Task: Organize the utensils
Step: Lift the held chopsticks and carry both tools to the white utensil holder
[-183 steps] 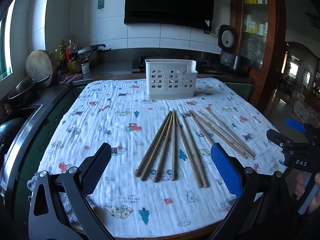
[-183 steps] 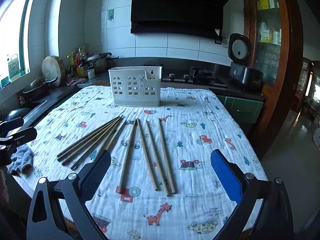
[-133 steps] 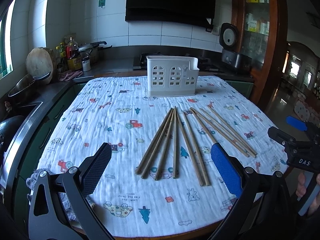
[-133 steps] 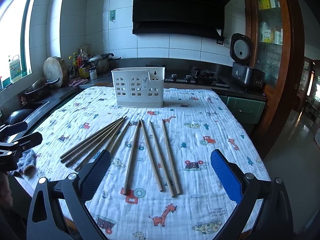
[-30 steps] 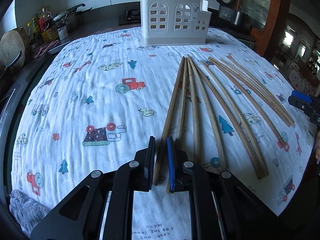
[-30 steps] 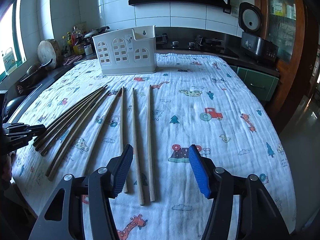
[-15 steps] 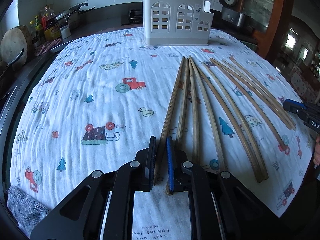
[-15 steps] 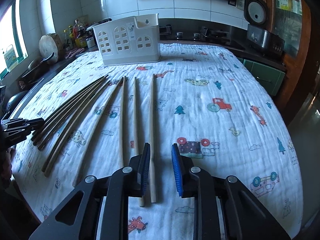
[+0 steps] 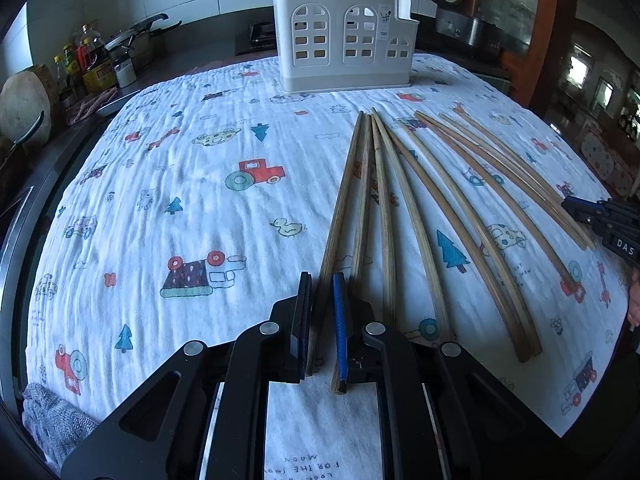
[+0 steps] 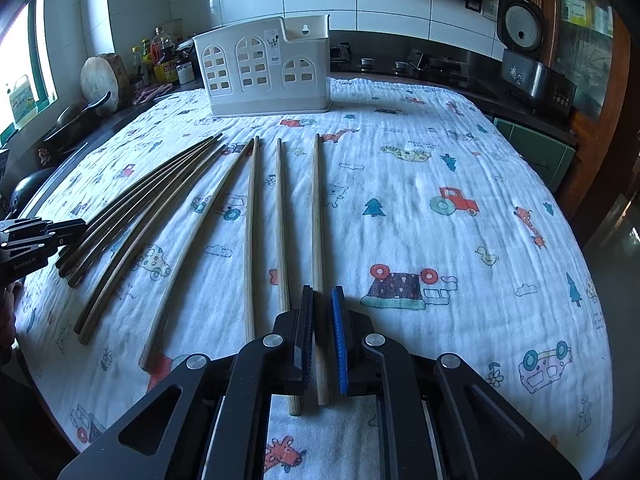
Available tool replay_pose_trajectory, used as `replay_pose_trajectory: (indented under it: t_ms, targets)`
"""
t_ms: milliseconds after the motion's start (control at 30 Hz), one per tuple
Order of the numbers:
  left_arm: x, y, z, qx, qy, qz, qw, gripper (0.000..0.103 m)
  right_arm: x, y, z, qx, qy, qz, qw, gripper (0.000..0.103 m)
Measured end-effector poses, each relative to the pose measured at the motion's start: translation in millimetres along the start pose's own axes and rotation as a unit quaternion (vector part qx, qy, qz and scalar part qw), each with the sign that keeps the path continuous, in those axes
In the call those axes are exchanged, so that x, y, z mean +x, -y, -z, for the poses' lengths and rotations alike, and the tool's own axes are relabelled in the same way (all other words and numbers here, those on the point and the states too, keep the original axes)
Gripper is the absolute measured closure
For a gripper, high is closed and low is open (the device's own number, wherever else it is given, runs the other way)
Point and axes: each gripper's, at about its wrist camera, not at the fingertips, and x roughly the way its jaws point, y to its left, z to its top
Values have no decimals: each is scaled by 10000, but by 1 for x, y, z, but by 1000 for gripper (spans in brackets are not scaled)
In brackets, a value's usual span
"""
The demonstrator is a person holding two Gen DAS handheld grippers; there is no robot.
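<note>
Left gripper (image 9: 322,320): jaws clamped on round wooden chopstick (image 9: 338,224)
Right gripper (image 10: 322,336): jaws clamped on tapered wooden chopstick (image 10: 317,216)

Brown chopsticks (image 9: 384,208) lie on white cartoon-printed cloth (image 9: 192,184) before a white holder (image 9: 344,46).

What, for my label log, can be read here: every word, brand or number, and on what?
"DAS": white letters on the right gripper, in the left wrist view.
"FOR THE" over "MOON": upside down, printed on the cloth near its front edge.
Sticker on the white caddy: too small to read.
Bottle labels on the counter: blurred, unreadable.
</note>
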Motion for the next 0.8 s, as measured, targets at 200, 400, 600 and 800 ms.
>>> replay_pose_trajectory:
  t_ms: [200,400,600,800]
  targets:
    - [-7,-2,-5,-82,65,117,9999,97,-2,-2,-3,-26,45,84,10000,96]
    - [-37,-2,-15,-61,329,247,9991,97,-33,-8,-15,-172,376,151,9990,96]
    - [-70,-4,-30,-64,724,235,9971,97,-70,-13,-37,-312,872,248,9954,96]
    - [-85,-7,-57,-64,974,272,9949,97,-85,-16,-68,-475,1065,199,9930,96]
